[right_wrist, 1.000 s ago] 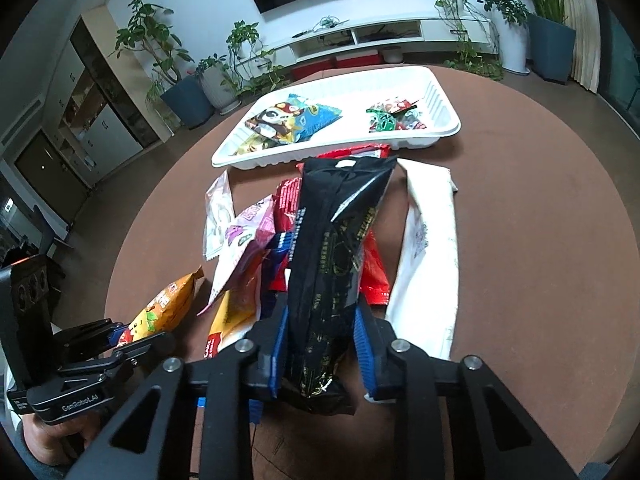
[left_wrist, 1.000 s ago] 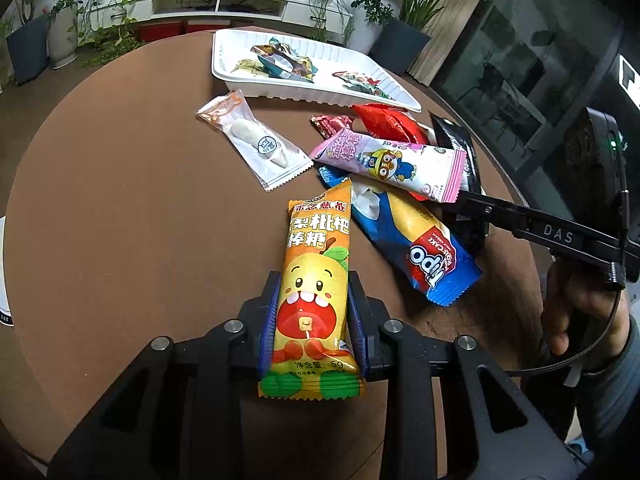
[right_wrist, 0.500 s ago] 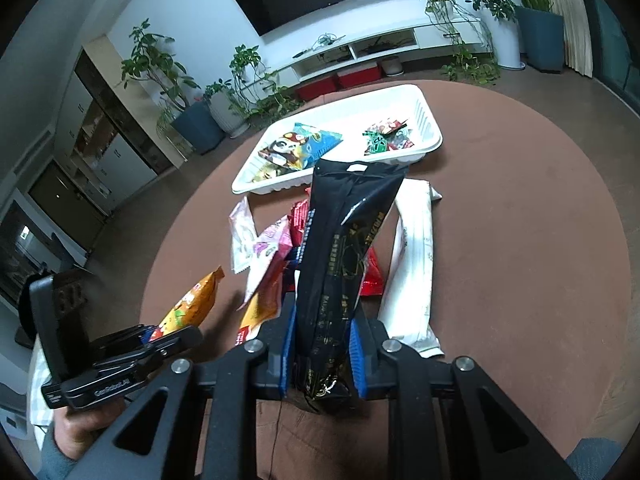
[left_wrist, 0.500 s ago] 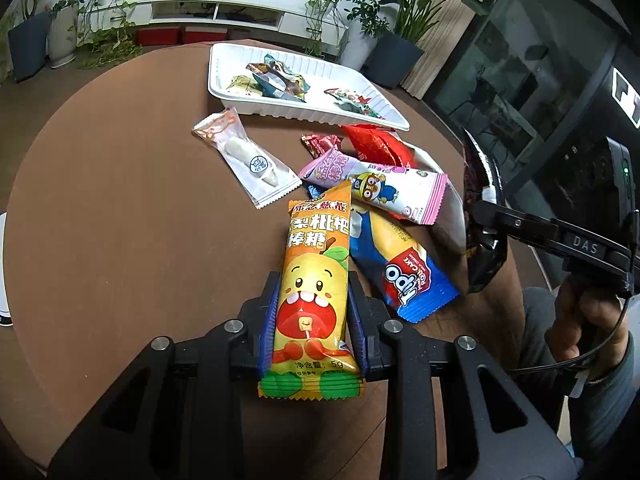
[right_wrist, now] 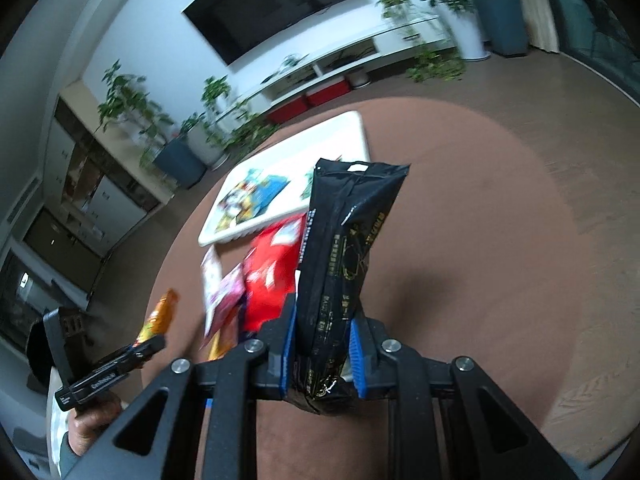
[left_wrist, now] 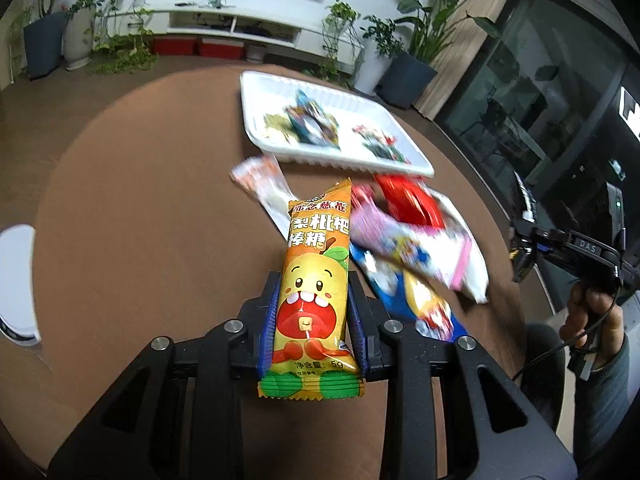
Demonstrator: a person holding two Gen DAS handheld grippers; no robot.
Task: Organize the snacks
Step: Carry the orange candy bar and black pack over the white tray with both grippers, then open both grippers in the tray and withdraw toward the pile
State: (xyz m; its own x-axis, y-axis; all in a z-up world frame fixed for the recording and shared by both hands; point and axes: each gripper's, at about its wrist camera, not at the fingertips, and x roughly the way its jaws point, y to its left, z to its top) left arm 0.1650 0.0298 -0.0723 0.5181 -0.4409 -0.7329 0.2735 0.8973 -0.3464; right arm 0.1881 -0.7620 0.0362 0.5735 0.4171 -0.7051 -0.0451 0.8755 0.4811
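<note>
My left gripper (left_wrist: 313,312) is shut on an orange lollipop packet (left_wrist: 316,276) and holds it above the round brown table (left_wrist: 140,220). My right gripper (right_wrist: 322,344) is shut on a long black snack packet (right_wrist: 344,248), lifted well above the table. The white tray (left_wrist: 400,160) at the far side holds a few snacks; it also shows in the right wrist view (right_wrist: 360,136). Loose on the table lie a pink packet (left_wrist: 408,248), a red packet (left_wrist: 408,200), a blue packet (left_wrist: 416,300) and a clear wrapped sweet (left_wrist: 264,188).
A white object (left_wrist: 16,276) sits at the table's left edge. The right gripper and hand (left_wrist: 576,252) show at the right of the left wrist view. The left gripper (right_wrist: 112,364) shows at the lower left of the right wrist view. Plants and a TV shelf stand behind.
Both grippers have risen with their packets. The black packet came up off the pile and now hangs high over the table. The left gripper lifted the orange packet and tilted toward the tray.
</note>
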